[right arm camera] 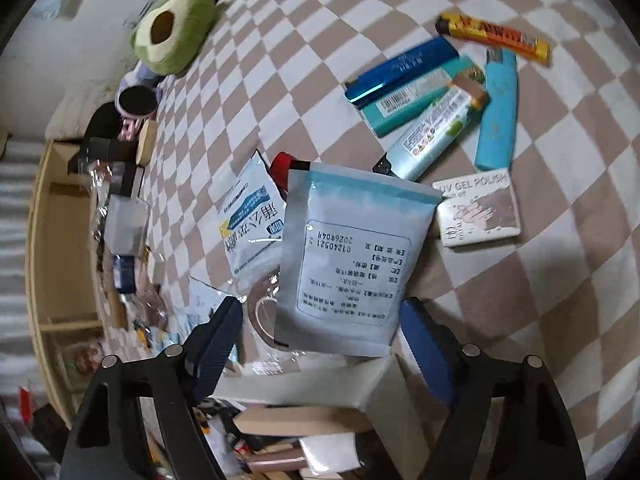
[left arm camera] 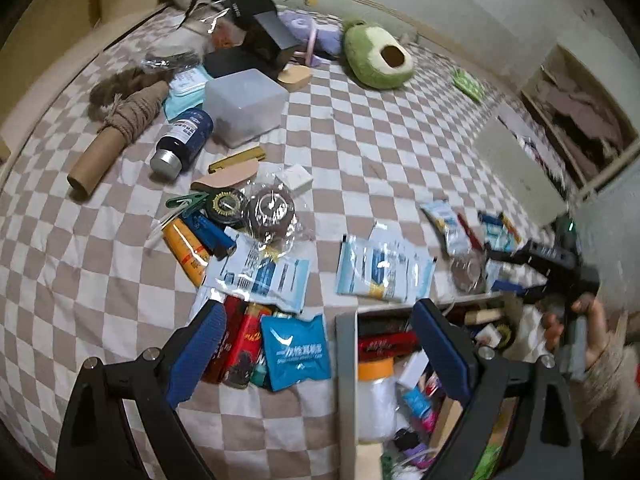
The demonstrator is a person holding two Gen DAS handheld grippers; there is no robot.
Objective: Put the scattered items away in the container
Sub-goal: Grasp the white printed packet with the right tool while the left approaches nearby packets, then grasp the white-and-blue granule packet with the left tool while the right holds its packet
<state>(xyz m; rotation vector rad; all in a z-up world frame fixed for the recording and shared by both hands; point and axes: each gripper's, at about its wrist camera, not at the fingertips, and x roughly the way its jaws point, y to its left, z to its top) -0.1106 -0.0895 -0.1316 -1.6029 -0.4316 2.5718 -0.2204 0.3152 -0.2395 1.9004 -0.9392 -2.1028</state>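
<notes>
Surface: a bed (left arm camera: 360,140) in a brown-and-white checked sheet is carrying the clutter; pale wall and wooden shelving are showing behind.
Container: an open box (left arm camera: 346,360) is sitting on the bed at the near edge of both views, already part filled with small packs and bottles.
Step in hand: collecting, with much still lying loose on the sheet.
Right claw (right arm camera: 320,306): standing spread just beyond the box's far wall, with a white-and-blue packet (right arm camera: 344,256) lying between the pads; neither pad is plainly pressing on it.
Left claw (left arm camera: 320,308): hanging wide apart and empty, straddling the box's left wall, one finger over a pile of red packs (left arm camera: 248,344), a blue sachet (left arm camera: 296,352) showing between the fingers.
Next move, as a judgement: the right pads are needing to meet on the packet's side edges, then to be carrying it back over the wall and letting go inside; a thin, limp packet is likely to be slipping or folding.
Hard to make out: whether the packet is resting on the sheet or leaning on the wall.
Part hidden: a clear roll of tape (right arm camera: 264,320) is lying under the packet.
Blurred: the person's hand (left arm camera: 576,328) in the left view.
Cut off: the box's near side, below both frames.
</notes>
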